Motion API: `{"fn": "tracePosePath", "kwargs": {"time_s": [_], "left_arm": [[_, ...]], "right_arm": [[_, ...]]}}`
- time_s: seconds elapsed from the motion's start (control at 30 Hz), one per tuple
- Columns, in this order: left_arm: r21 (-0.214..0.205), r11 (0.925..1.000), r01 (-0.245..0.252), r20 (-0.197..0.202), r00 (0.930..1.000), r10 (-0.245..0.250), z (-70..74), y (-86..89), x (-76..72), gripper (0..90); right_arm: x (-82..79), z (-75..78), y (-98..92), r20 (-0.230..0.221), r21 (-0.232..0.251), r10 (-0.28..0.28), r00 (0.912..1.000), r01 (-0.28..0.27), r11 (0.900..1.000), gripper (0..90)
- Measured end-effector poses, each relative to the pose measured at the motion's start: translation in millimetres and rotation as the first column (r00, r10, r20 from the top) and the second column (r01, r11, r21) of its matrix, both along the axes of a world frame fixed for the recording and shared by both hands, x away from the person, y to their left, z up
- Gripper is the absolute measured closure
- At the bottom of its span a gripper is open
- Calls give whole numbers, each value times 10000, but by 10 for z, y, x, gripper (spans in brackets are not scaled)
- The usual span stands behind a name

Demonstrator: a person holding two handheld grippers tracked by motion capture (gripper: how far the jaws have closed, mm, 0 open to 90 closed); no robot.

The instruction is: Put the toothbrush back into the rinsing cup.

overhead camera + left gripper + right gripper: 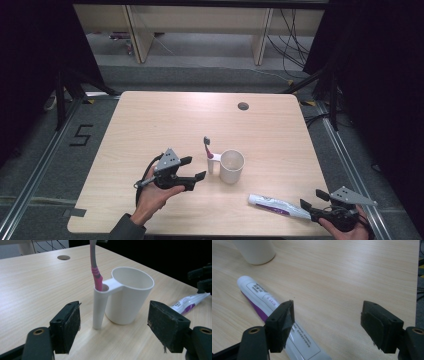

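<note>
A light wooden table (150,125) fills the middle of the high view, with a small round hole (243,106) near its far edge. The landmark is a white cup (232,166) standing upright a little nearer than the table's centre, with a narrow white holder tube (213,163) joined to its left side. A pink and grey toothbrush (207,147) stands upright in that tube, bristle end up. The left gripper (196,168), held in a hand (152,197) that comes in from the near edge, hangs just left of the cup, pointing at it; its jaws stand wide apart with nothing between the pads, clear of the tube. A white and purple toothpaste tube (277,205) lies flat to the near right of the cup, well apart from it. The right gripper (314,198) sits at the tube's right end near the table's corner, its jaws wide apart, one jaw over the tube without gripping it.
</note>
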State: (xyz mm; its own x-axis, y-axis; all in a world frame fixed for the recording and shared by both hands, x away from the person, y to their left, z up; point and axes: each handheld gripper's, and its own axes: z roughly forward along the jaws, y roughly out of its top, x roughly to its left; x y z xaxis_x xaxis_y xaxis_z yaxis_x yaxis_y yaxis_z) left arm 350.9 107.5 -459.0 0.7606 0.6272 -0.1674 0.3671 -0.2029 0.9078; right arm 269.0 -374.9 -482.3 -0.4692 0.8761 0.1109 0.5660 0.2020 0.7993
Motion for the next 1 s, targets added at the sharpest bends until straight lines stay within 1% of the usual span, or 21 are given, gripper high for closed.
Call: {"fn": "tracePosePath", "kwargs": {"time_s": [0.03,0.07,0.1,0.13,0.17,0.23,0.27,0.3,0.37,0.47,0.57,0.67,0.8,0.83,0.87,0.9,0.93,0.97,1.0], "left_arm": [[78,10000,-8,-45,10000,9,-25,7,-22,247],[190,9998,-36,-110,9999,38,-50,17,-46,237],[185,9998,-12,-107,9999,14,-82,27,-61,231],[272,9996,-40,-157,9999,44,-98,39,-78,231],[453,9989,-148,-181,9997,156,-118,59,-104,228],[439,9989,-183,-214,9996,192,-156,96,-126,222],[424,9986,-331,-283,9990,343,-169,115,-148,221],[511,9980,-382,-316,9987,398,-180,142,-162,219],[457,9976,-512,-426,9977,531,-206,179,-196,214],[576,9962,-651,-459,9966,678,-227,232,-247,209],[529,9965,-647,-493,9965,673,-247,262,-296,201],[704,9956,-621,-452,9968,653,-272,266,-342,199],[980,9940,-487,-588,9968,546,-313,271,-386,195],[943,9946,-428,-610,9969,487,-330,269,-397,193],[1036,9938,-407,-620,9970,473,-331,270,-405,193],[974,9944,-403,-633,9969,466,-337,264,-415,193],[1038,9940,-357,-622,9972,423,-335,268,-430,192],[947,9951,-281,-602,9976,339,-341,265,-440,189],[1082,9939,-234,-552,9980,295,-340,266,-471,187]], "right_arm": [[6,12,-22,136,-359,148,9998,-143,9993,278],[-4,11,-11,-5,-140,131,9999,-131,9998,279],[2,12,-27,122,-278,193,9997,-189,9994,278],[2,12,-27,122,-278,193,9997,-189,9994,278],[4,12,-33,131,-348,186,9997,-181,9992,278],[3,13,-38,177,-285,194,9997,-189,9994,278],[1,15,-40,183,-282,205,9996,-200,9994,278],[-1,16,-41,210,-295,216,9995,-210,9993,278],[-4,18,-41,180,-348,270,9995,-264,9990,278],[3,8,-34,170,-266,316,9994,-312,9992,279],[6,10,-45,161,-417,273,9995,-266,9988,279],[15,2,-54,152,-356,294,9995,-289,9989,279],[16,2,-58,165,-357,286,9995,-279,9990,278],[18,3,-60,153,-337,301,9994,-296,9990,278],[18,3,-60,153,-337,301,9994,-296,9990,278],[18,2,-59,179,-341,279,9995,-273,9990,278],[16,3,-58,175,-346,288,9994,-282,9990,279],[15,2,-56,154,-337,311,9994,-306,9990,279],[10,5,-53,113,-259,320,9994,-317,9992,279]]}}
